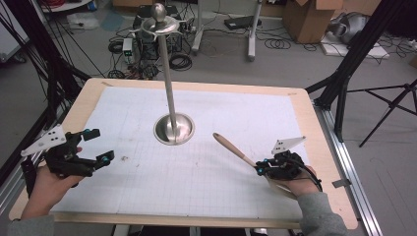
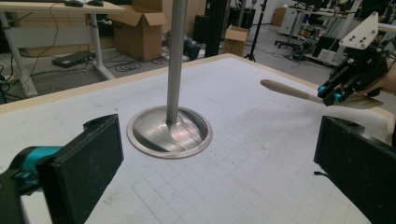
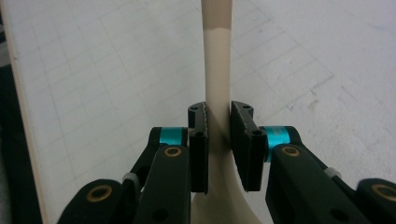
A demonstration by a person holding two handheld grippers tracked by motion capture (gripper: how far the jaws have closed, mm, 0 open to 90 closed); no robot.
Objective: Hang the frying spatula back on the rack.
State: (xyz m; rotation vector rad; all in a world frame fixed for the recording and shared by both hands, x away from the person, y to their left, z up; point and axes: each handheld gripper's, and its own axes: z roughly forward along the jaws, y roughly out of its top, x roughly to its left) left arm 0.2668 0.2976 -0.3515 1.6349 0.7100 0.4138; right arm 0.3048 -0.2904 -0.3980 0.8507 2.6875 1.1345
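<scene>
Two grippers work at the near edge of the table, and the right gripper (image 1: pixel 259 168) is the one that counts: its jaws are closed tight on the neck of a cream-coloured spatula with a pale wooden handle (image 1: pixel 232 147), just where the flat blade narrows into the shaft. In the right gripper view the spatula (image 3: pixel 217 60) runs straight out between the black pads (image 3: pixel 198 140), so its long axis follows the gripper's own line, the handle pointing away and the blade tucked back by the hand. From above, that handle tip slants up and leftward toward the polished steel stand with a round dished base and tall thin pole (image 1: pixel 174 129), with clear paper between them. I judge any hanging or placing move depends on that gap and slant. The left gripper (image 1: pixel 96 147) holds nothing, jaws spread wide, well apart from the stand (image 2: pixel 169 135). Both rest over the white gridded paper sheet (image 1: pixel 221 105) covering the plywood table (image 1: pixel 314 132).
</scene>
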